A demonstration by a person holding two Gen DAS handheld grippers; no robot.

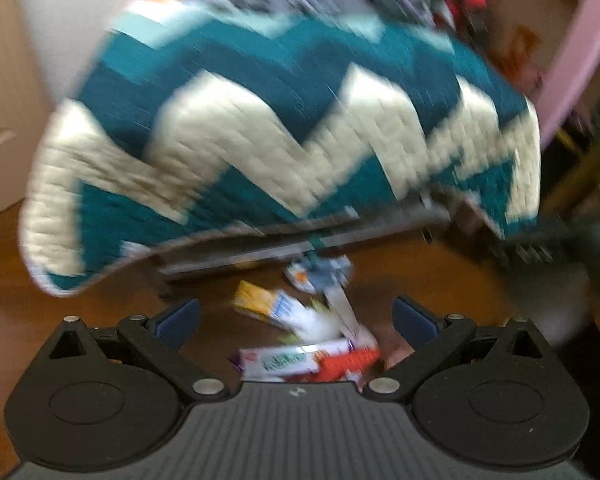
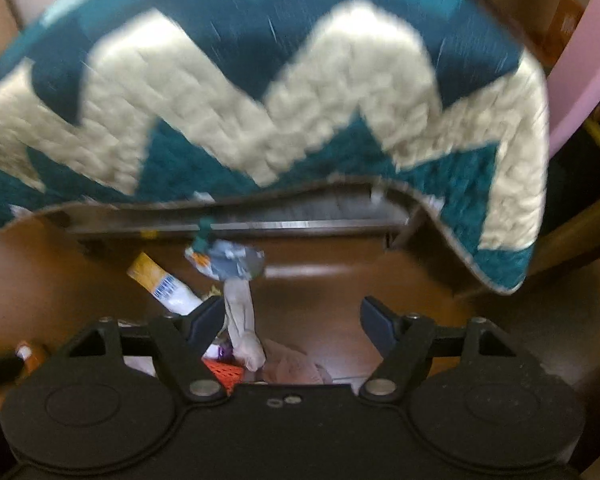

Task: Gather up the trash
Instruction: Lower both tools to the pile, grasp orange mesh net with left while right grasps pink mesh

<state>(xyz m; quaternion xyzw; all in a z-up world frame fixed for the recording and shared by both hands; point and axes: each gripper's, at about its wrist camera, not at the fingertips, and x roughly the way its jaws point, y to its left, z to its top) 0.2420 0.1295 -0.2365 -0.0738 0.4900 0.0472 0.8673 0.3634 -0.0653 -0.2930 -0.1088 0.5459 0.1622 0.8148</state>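
Trash lies on the brown wood floor by a bed. In the left wrist view I see a yellow and white wrapper (image 1: 266, 306), a crumpled blue-grey wrapper (image 1: 320, 272), a purple and green snack wrapper (image 1: 288, 362) and an orange-red piece (image 1: 346, 364). My left gripper (image 1: 296, 318) is open and empty above them. In the right wrist view the yellow wrapper (image 2: 162, 280), the crumpled wrapper (image 2: 230, 264), a pale sock (image 2: 242, 328) and an orange mesh piece (image 2: 222, 372) show. My right gripper (image 2: 294, 320) is open and empty over the floor. Both views are blurred.
A teal and cream zigzag quilt (image 1: 260, 128) hangs over the bed edge; it also fills the top of the right wrist view (image 2: 280, 92). A dark bed rail (image 2: 284, 216) runs under it. A pink bin (image 1: 580, 40) stands at the right.
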